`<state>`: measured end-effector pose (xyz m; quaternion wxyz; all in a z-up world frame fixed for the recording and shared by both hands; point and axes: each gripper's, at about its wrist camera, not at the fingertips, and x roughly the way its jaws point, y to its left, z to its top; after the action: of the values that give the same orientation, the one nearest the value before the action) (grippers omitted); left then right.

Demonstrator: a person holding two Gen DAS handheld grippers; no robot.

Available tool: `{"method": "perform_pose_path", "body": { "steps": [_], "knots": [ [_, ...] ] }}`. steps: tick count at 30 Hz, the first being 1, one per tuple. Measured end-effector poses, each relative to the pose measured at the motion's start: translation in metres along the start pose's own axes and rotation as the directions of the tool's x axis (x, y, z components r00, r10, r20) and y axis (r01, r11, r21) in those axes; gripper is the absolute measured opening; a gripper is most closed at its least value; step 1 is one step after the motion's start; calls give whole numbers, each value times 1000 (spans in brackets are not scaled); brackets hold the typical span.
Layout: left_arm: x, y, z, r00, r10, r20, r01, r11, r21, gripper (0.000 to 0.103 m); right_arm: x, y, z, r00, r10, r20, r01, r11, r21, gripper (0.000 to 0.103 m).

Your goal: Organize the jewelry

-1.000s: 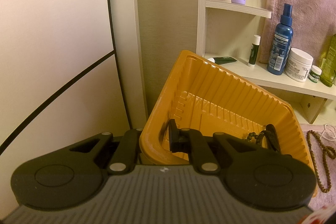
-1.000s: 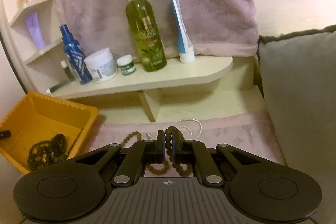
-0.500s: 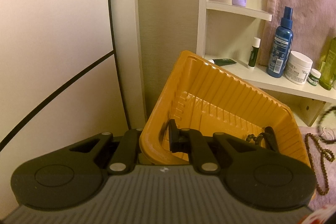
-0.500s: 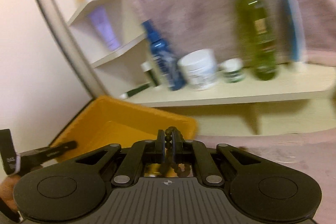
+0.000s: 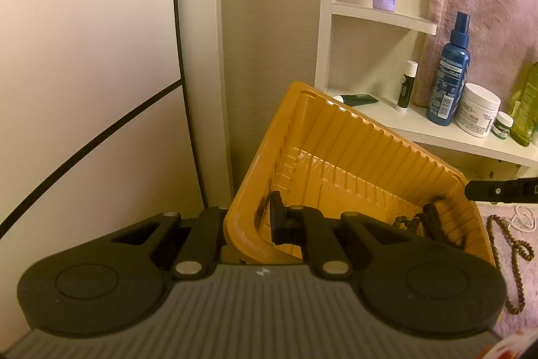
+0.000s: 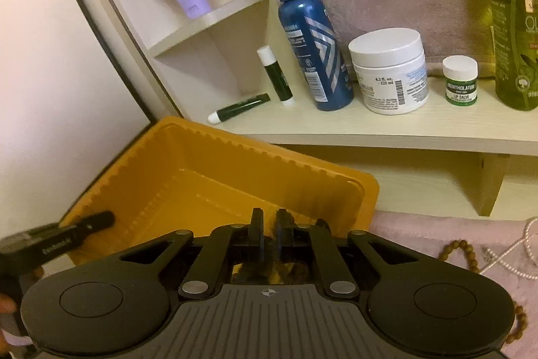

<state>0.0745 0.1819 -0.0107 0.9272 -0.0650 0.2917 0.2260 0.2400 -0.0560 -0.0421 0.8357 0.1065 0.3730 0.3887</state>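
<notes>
The left hand-held gripper (image 5: 250, 224) is clamped on the near wall of the tilted yellow tray (image 5: 336, 164). The right hand-held gripper (image 6: 269, 236) hangs over the tray, its jaws just opening to a narrow gap with nothing pinched. Dark beaded bracelets (image 5: 427, 222) lie in the tray's low corner; a brown bead necklace (image 5: 514, 254) rests on the pink cloth (image 5: 524, 291) beside it.

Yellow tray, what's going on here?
A person is sorting bead jewelry into the ribbed yellow plastic tray. The left tool is shut on the tray's near wall, holding it tilted. The right tool hangs over the tray; its jaws have just been opening, with nothing visibly between them. Dark bead bracelets lie in the tray; a brown bead strand and a white pearl strand remain on the pink cloth.
</notes>
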Motion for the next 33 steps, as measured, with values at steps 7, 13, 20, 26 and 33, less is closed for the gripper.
{"method": "perform_pose_path", "body": {
  "steps": [7, 13, 20, 26, 33],
  "knots": [
    [1, -1, 0, 1000, 6, -1, -6, 1000, 4, 9, -11, -7, -3, 999, -29, 15, 29, 1000, -3, 41],
    [1, -3, 1, 1000, 12, -2, -12, 1000, 9, 9, -41, -23, -18, 996, -87, 9, 87, 996, 5, 43],
    [3, -5, 1, 1000, 17, -3, -17, 1000, 16, 9, -82, -50, -45, 984, -179, -5, 179, 982, 53, 52],
    [3, -6, 0, 1000, 24, -3, -24, 999, 22, 9, -106, -68, -65, 968, -250, -31, 252, 964, 86, 56],
    [3, -6, 0, 1000, 25, -3, -25, 999, 28, 10, -113, -83, -77, 945, -322, -54, 326, 941, 89, 57]
  ]
}}
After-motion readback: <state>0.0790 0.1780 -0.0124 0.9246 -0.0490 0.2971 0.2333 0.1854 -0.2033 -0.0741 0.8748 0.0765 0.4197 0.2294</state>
